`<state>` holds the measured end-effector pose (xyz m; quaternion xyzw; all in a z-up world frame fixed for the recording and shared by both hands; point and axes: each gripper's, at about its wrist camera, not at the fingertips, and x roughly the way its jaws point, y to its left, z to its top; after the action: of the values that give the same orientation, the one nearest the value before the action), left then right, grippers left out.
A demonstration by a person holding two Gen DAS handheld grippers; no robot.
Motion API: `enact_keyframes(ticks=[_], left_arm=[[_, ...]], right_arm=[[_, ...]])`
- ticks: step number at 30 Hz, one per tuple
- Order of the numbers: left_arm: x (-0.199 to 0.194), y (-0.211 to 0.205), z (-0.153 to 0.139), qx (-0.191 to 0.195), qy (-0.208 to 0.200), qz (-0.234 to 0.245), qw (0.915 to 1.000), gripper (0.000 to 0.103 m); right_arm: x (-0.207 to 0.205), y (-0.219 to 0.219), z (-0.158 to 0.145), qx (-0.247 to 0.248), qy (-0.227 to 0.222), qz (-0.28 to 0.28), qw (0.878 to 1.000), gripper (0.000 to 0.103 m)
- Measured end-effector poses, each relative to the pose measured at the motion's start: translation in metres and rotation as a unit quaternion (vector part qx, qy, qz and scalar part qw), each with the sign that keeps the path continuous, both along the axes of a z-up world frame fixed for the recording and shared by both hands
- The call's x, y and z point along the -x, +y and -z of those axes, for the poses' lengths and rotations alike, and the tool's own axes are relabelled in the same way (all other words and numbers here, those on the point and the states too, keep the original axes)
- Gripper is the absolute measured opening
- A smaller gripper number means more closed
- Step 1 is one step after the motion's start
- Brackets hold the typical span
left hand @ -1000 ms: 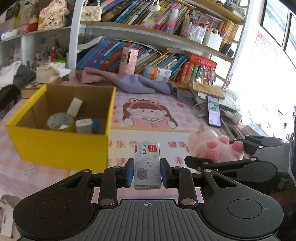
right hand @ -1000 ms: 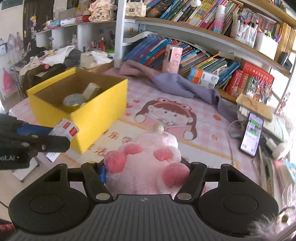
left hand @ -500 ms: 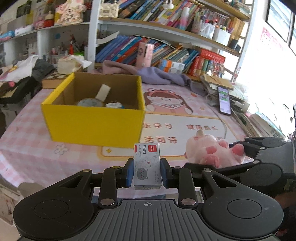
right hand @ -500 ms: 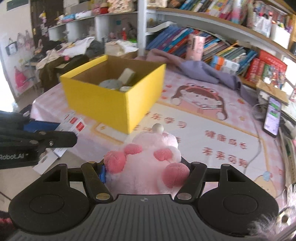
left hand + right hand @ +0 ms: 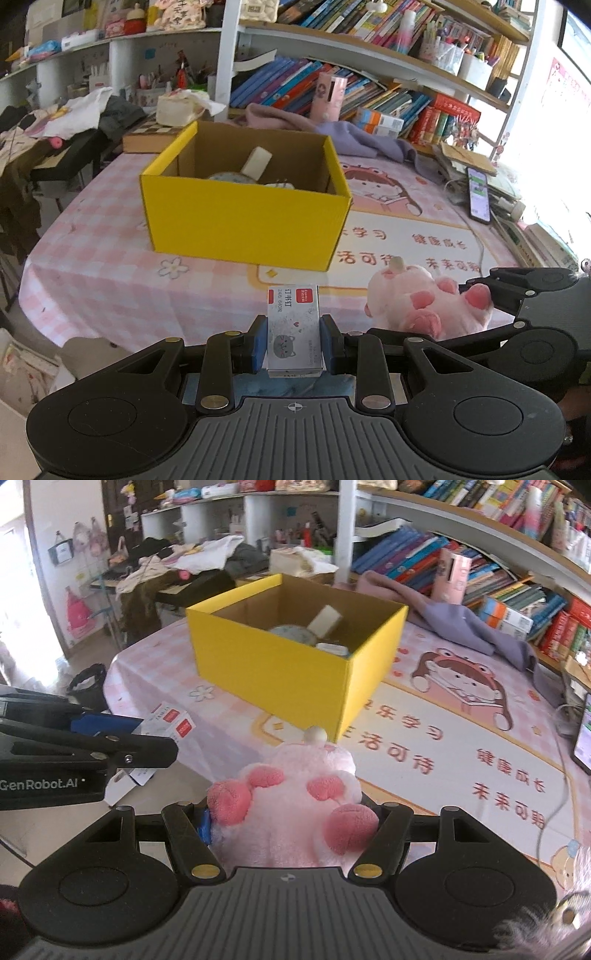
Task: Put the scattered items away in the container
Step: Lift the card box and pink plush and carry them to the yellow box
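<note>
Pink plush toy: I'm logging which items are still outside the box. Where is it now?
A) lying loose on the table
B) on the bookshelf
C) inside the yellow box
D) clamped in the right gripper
D: the pink plush toy sits squeezed in the right gripper, short of the yellow box.

"GenRobot.AI" stands on the left gripper (image 5: 140,753). The staple box (image 5: 293,326) reads "订书钉", "24/6". Before the yellow box (image 5: 243,221), the mat (image 5: 439,242) reads "学习".

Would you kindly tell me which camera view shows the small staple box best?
The left wrist view: the staple box sits face-on, printed front readable, clamped between the left gripper pads. The right wrist view shows only a white and red corner of it poking out beyond that gripper's fingers.
</note>
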<state>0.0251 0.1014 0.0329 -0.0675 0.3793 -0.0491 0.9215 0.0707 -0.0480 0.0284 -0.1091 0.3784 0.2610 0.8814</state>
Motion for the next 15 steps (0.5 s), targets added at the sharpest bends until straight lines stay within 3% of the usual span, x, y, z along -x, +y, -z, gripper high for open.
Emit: enact_keyframes(ticks=[15], left_arm=[[-0.001,0.038,0.000,0.030,0.000,-0.038,0.9988,0.028]], right_arm=[[-0.008,0.030,0.002,-0.009,0.020,-0.029,0.999,0.066]])
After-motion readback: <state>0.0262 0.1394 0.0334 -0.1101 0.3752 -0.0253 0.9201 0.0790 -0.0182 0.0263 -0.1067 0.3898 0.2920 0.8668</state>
